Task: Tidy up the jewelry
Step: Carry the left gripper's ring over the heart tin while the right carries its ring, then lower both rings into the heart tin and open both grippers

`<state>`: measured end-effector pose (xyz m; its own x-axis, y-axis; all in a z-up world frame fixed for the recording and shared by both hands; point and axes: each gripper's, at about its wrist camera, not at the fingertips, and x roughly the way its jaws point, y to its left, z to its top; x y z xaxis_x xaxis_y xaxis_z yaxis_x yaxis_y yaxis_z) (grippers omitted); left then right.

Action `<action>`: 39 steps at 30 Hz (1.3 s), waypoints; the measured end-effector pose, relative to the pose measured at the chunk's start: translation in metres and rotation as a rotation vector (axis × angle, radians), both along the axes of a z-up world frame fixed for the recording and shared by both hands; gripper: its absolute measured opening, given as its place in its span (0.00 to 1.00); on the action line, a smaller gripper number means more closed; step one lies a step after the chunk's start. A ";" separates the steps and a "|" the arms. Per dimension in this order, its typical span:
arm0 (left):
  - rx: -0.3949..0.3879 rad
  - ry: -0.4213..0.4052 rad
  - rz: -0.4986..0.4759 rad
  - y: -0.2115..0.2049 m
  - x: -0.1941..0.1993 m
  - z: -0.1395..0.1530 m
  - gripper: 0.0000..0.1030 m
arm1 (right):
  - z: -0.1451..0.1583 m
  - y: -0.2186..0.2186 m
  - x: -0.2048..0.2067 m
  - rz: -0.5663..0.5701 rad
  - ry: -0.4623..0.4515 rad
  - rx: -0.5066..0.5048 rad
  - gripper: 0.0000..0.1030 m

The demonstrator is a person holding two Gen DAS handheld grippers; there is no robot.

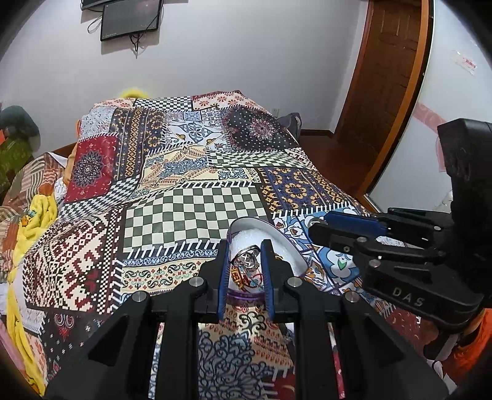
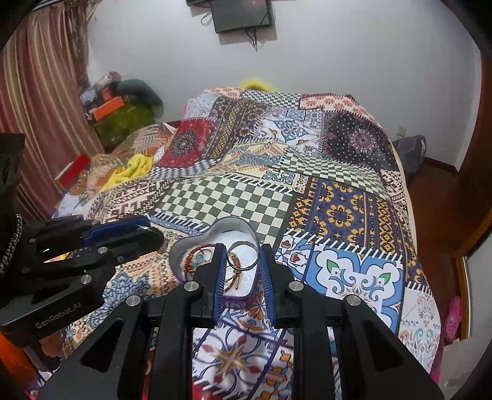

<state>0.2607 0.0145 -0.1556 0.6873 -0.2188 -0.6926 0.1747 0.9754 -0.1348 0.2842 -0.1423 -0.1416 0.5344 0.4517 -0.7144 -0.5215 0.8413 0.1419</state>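
Observation:
A heart-shaped box (image 2: 233, 229) with white lining lies on the patterned bedspread; its rim also shows in the left wrist view (image 1: 276, 237). My right gripper (image 2: 243, 261) is shut on a silver bangle (image 2: 243, 267), held upright over the box. Red cord bracelets (image 2: 196, 257) lie inside the box. My left gripper (image 1: 245, 261) hovers over the box with its jaws a little apart around a silver ornament (image 1: 246, 260); contact is unclear. Each gripper shows in the other's view, the right one (image 1: 316, 229) and the left one (image 2: 153, 234).
The patchwork bedspread (image 2: 307, 190) covers the bed. A yellow cloth (image 2: 135, 169) and clutter lie at the left side. A wooden door (image 1: 384, 77) and floor are to the right. A monitor (image 2: 243, 14) hangs on the wall.

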 end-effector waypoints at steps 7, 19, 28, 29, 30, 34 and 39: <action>-0.007 0.042 -0.016 -0.001 0.017 -0.017 0.18 | -0.014 0.006 0.015 0.030 0.045 -0.010 0.19; -0.014 0.094 -0.043 -0.003 0.035 -0.037 0.18 | -0.032 0.018 0.031 0.065 0.080 -0.064 0.19; -0.035 0.109 -0.040 0.003 0.035 -0.038 0.18 | -0.034 0.026 0.031 0.093 0.074 -0.085 0.19; -0.041 0.112 -0.046 0.003 0.035 -0.038 0.18 | -0.035 0.026 0.031 0.095 0.076 -0.084 0.19; -0.044 0.112 -0.049 0.004 0.034 -0.037 0.18 | -0.035 0.027 0.032 0.095 0.077 -0.085 0.19; -0.044 0.110 -0.059 0.003 0.032 -0.035 0.18 | -0.036 0.028 0.032 0.101 0.080 -0.092 0.19; -0.022 0.087 -0.041 0.008 0.028 -0.028 0.18 | -0.037 0.030 0.031 0.106 0.078 -0.101 0.19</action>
